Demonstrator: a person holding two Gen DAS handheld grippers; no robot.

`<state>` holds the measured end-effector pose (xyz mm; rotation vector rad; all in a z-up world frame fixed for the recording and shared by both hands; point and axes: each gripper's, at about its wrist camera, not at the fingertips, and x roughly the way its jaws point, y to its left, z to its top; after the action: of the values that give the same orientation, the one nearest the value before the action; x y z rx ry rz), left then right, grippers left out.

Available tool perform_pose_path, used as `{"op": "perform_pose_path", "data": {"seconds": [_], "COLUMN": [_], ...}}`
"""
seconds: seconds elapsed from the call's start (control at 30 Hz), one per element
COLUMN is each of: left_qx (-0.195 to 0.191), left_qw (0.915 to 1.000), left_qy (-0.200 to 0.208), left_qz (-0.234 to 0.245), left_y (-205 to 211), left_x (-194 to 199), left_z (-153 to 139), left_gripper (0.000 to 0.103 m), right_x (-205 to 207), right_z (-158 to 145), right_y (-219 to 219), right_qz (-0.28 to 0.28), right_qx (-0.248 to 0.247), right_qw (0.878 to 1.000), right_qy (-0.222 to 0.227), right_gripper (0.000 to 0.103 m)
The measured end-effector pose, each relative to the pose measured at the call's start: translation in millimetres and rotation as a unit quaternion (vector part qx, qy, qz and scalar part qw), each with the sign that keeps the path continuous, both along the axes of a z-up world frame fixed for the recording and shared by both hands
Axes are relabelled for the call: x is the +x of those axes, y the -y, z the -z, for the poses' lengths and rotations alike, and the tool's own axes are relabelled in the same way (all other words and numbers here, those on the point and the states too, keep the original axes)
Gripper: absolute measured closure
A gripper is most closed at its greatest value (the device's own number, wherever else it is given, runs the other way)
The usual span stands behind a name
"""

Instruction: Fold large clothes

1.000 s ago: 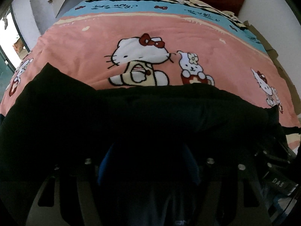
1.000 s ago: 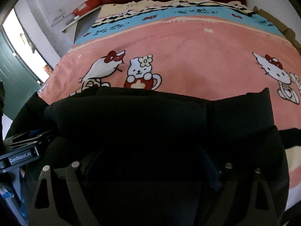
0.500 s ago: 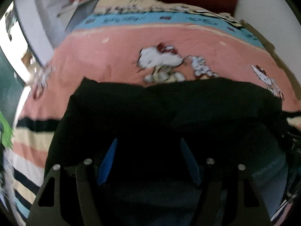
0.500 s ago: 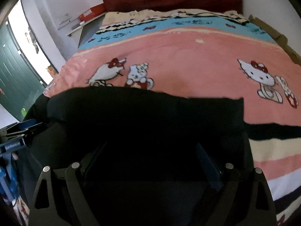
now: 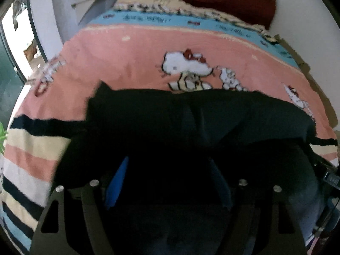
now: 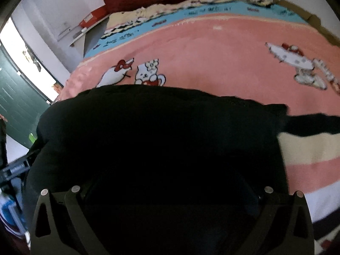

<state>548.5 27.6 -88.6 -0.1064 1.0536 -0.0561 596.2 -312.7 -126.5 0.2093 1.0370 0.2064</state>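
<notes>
The bed (image 5: 138,48) carries a black garment (image 5: 191,114) lying crosswise along its near edge, directly ahead of both grippers. Left gripper (image 5: 167,182) and right gripper (image 6: 170,193) jaws are opening, gripping nothing.

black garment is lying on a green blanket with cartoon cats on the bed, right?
Not quite: the blanket is pink, not green. The right wrist view shows it, with the black garment lying on it and the cartoon cats printed on the pink part.
</notes>
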Motion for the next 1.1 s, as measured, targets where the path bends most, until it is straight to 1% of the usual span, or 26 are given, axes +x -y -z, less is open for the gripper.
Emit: {"op": "perform_pose_path", "data": {"seconds": [0.07, 0.13, 0.2, 0.27, 0.3, 0.37, 0.47, 0.57, 0.63, 0.73, 0.77, 0.87, 1.03, 1.1], "left_qx": [-0.001, -0.009, -0.011, -0.009, -0.014, -0.009, 0.004, 0.006, 0.006, -0.001, -0.004, -0.013, -0.021, -0.018], "left_qw": [0.9998, 0.9998, 0.9998, 0.9999, 0.9998, 0.9997, 0.9996, 0.9998, 0.9994, 0.9989, 0.9985, 0.9976, 0.9953, 0.9933], "left_qy": [0.017, 0.018, 0.016, 0.012, 0.010, 0.021, 0.027, 0.013, 0.015, 0.038, 0.048, 0.057, 0.058, 0.061], "left_qz": [0.001, -0.001, -0.002, -0.004, -0.003, 0.003, -0.003, -0.016, -0.032, -0.025, -0.026, -0.036, -0.075, -0.096], "left_y": [-11.0, -19.6, -24.8, -29.1, -30.3, -28.4, -23.4, -24.4, -28.9, -39.8, -48.3, -73.2, -118.9, -135.7], "left_x": [-17.5, -29.2, -35.7, -39.5, -40.8, -42.7, -45.8, -46.7, -53.0, -68.8, -76.2, -88.0, -107.9, -122.7], "left_z": [-15.2, -19.4, -17.2, -5.8, 3.8, 14.3, 17.2, 13.3, 5.2, -15.2, -24.9, -41.3, -56.7, -61.6], "left_gripper": [0.029, 0.029, 0.028, 0.028, 0.028, 0.025, 0.024, 0.024, 0.024, 0.024, 0.024, 0.024, 0.024, 0.024], "right_x": [-15.5, -34.5, -46.1, -51.7, -53.2, -52.5, -54.6, -58.2, -65.3, -83.7, -89.0, -105.5, -126.4, -138.7], "right_z": [-14.9, -30.0, -34.0, -29.5, -22.7, -6.9, 5.1, 4.4, -1.5, -20.2, -25.9, -47.2, -69.1, -74.7], "right_y": [4.1, 8.9, 13.0, 14.0, 14.9, 17.5, 17.3, 17.9, 21.0, 31.8, 36.9, 61.5, 106.0, 122.3], "right_qz": [-0.005, -0.011, -0.017, -0.021, -0.021, -0.016, -0.016, -0.008, 0.006, 0.017, 0.018, 0.029, 0.068, 0.087], "right_qx": [-0.008, -0.016, -0.008, -0.011, -0.014, 0.001, 0.009, 0.009, 0.005, 0.014, 0.015, 0.011, 0.008, 0.012], "right_qw": [1.000, 0.999, 0.999, 0.999, 0.999, 1.000, 1.000, 1.000, 1.000, 0.999, 0.999, 0.998, 0.995, 0.993], "right_qy": [0.022, 0.043, 0.042, 0.035, 0.029, 0.016, 0.023, 0.023, 0.025, 0.041, 0.045, 0.060, 0.070, 0.073], "right_gripper": [0.002, 0.002, 0.002, 0.002, 0.002, 0.002, 0.002, 0.002, 0.002, 0.001, 0.001, 0.001, 0.001, 0.001]}}
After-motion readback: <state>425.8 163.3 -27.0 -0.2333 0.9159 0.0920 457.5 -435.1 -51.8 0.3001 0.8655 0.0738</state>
